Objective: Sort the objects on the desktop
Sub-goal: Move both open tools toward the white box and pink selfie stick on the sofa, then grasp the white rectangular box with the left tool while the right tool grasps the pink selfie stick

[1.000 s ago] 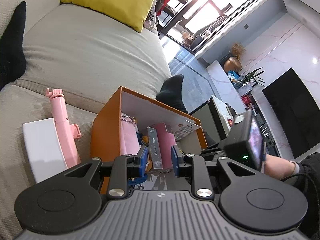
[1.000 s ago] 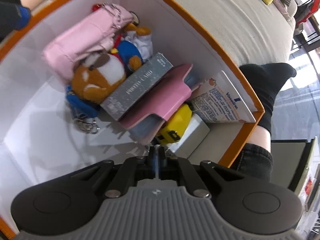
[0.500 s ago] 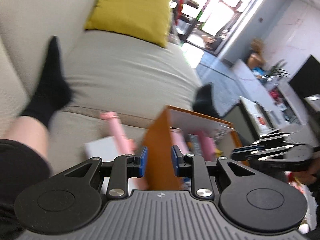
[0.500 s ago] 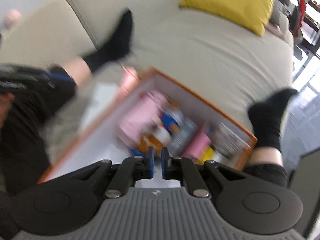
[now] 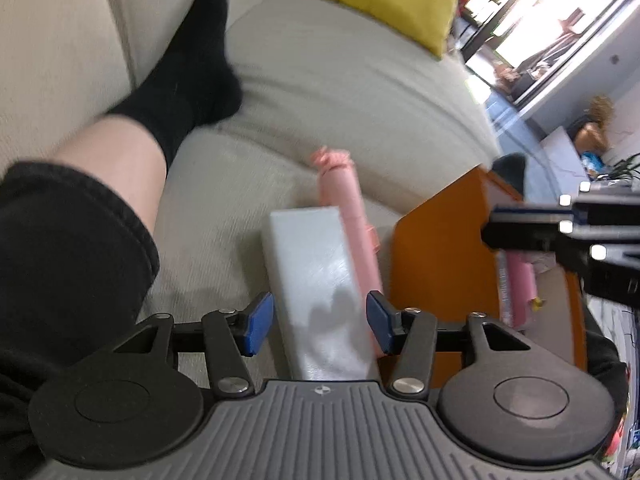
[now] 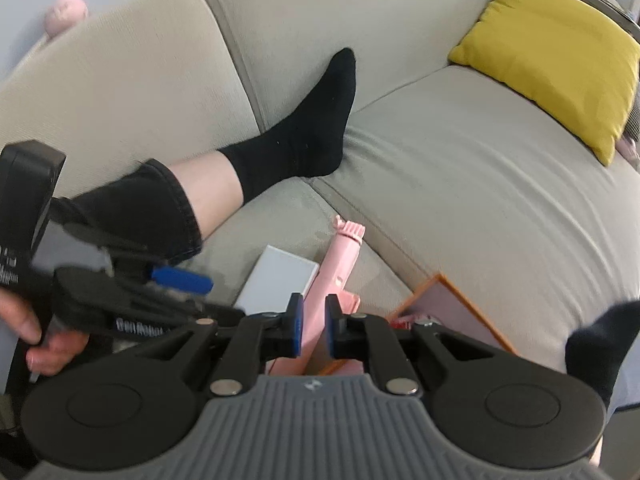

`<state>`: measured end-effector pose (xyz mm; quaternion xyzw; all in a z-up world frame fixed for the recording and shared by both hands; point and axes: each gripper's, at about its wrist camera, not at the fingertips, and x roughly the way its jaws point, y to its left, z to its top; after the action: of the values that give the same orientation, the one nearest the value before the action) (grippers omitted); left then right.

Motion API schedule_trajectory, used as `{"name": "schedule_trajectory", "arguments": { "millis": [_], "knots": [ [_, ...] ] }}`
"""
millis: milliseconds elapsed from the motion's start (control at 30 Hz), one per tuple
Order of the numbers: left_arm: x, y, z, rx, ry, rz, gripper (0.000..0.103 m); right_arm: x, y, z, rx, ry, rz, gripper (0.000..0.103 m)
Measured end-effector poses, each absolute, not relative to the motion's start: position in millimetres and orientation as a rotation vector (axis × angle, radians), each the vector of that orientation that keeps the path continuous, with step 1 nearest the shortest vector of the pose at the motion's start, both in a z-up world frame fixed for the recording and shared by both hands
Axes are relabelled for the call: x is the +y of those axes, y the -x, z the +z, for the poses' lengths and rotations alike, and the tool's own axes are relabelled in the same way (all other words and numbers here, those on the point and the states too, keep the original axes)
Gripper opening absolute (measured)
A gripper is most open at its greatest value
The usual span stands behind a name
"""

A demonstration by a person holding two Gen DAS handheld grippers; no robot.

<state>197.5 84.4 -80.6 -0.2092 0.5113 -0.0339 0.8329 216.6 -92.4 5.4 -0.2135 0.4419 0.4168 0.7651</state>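
Note:
A white box (image 5: pixel 312 272) lies on the beige sofa seat, with a pink selfie stick (image 5: pixel 346 208) along its right side. My left gripper (image 5: pixel 320 322) hovers over the box's near end. Its jaws are opening, the box shows between the blue pads, and I see no pad pressing on it. In the right wrist view the white box (image 6: pixel 280 280) and pink stick (image 6: pixel 344 256) lie just ahead. My right gripper (image 6: pixel 314 326) is above them, jaws opening to a narrow gap with nothing gripped. The left gripper (image 6: pixel 180 280) reaches in from the left.
An orange box (image 5: pixel 436 256) holding pink items stands right of the stick; its corner (image 6: pixel 448 304) shows beside my right gripper. A person's leg in a black sock (image 6: pixel 304 132) lies across the sofa. A yellow cushion (image 6: pixel 552 52) sits at the back right.
Both grippers swung left, away from the orange box, to the white box and pink stick. The right gripper rose out of the box and parted slightly. The left jaws widened.

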Motion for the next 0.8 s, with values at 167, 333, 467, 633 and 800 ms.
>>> {"name": "schedule_trajectory", "arguments": {
  "millis": [167,333,467,633,800],
  "knots": [
    [85,-208,-107,1.150,0.474,-0.048,0.063,-78,-234,-8,1.004,0.462,0.920,0.012],
    [88,-211,-125,1.180,0.542,-0.066,0.071,-73,-243,-20,1.034,0.472,0.933,0.012],
    [88,-214,-129,1.172,0.549,-0.082,0.073,-72,-250,-28,1.053,0.467,0.931,0.012],
    [87,-211,-128,1.145,0.539,-0.084,0.066,-73,-255,-33,1.069,0.448,0.922,0.012],
    [91,-202,-112,1.098,0.520,-0.067,0.047,-72,-257,-36,1.090,0.440,0.918,0.013]
  ]
}}
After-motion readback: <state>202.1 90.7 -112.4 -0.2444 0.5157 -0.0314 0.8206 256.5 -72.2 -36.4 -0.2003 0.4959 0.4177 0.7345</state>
